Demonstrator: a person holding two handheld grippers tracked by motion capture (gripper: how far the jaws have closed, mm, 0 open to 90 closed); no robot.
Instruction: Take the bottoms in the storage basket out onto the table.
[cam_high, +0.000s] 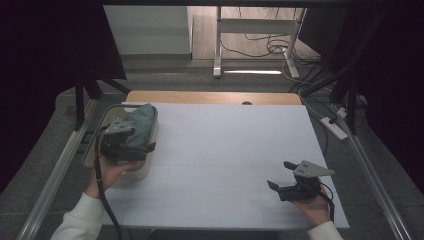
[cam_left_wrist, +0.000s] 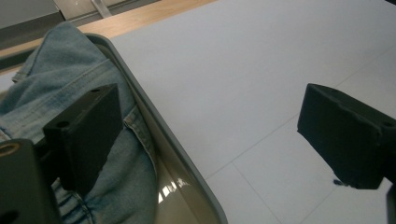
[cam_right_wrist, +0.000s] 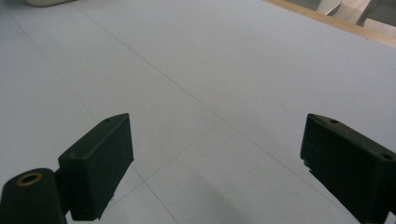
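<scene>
A blue denim garment (cam_high: 140, 125) lies bunched in a pale basin (cam_high: 107, 112) at the left edge of the white table (cam_high: 225, 145). My left gripper (cam_high: 142, 140) hovers open over the basin's near right side. In the left gripper view one jaw stands over the denim (cam_left_wrist: 70, 79) and the other over the bare table, with the basin rim (cam_left_wrist: 154, 126) running between them; the left gripper (cam_left_wrist: 210, 107) holds nothing. My right gripper (cam_high: 280, 174) rests near the table's front right corner, open and empty. In the right gripper view the right gripper (cam_right_wrist: 217, 128) faces bare white tabletop.
A wooden strip (cam_high: 210, 97) borders the table's far edge. Metal rails run along both sides. Beyond the table stand desk legs (cam_high: 218, 45) with loose cables on the floor, and a power strip (cam_high: 334, 127) lies at the right.
</scene>
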